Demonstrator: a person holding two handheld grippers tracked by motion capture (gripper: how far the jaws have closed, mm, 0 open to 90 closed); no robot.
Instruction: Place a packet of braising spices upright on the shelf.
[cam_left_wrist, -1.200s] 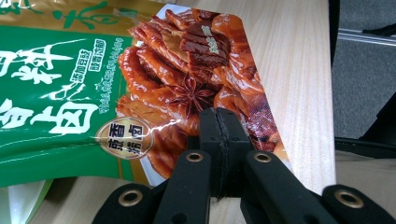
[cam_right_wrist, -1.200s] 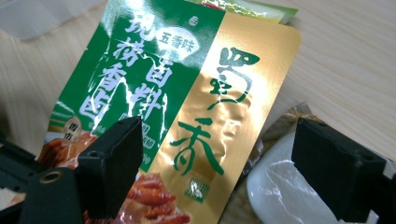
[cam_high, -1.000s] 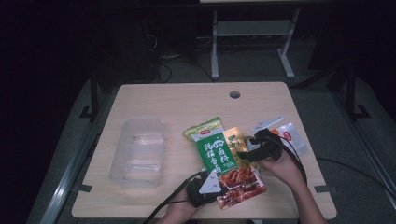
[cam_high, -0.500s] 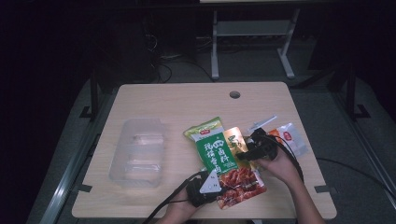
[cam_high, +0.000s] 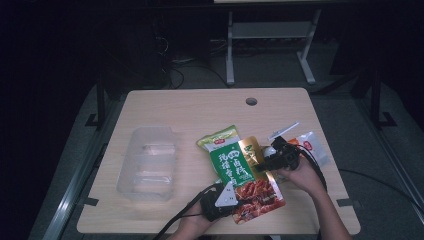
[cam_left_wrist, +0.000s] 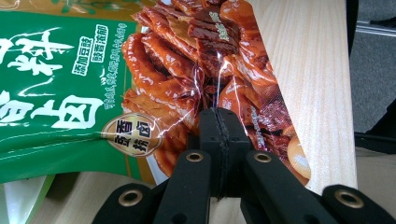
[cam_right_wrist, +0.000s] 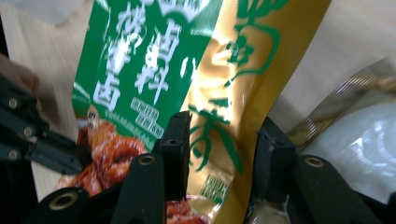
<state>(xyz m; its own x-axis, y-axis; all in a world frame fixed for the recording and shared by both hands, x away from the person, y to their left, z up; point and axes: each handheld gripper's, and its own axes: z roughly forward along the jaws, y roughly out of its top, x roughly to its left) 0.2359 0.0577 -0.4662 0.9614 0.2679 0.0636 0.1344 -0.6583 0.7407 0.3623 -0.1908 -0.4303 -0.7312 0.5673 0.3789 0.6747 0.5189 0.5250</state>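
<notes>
On a wooden table (cam_high: 190, 107), the left gripper (cam_high: 222, 199) pins the near edge of a green snack packet (cam_high: 235, 170), the right gripper (cam_high: 274, 161) reaches over a gold packet (cam_high: 251, 151), and a clear plastic tray (cam_high: 149, 162) sits well to the left.

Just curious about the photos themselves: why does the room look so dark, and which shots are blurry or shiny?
High view: light falls on the table alone, the surroundings near black. Left gripper view: sharp, with white glare streaks on the glossy green packet. Right gripper view: soft and smeared, the gold packet and the fingers out of focus, a washed-out bright patch at right.
</notes>
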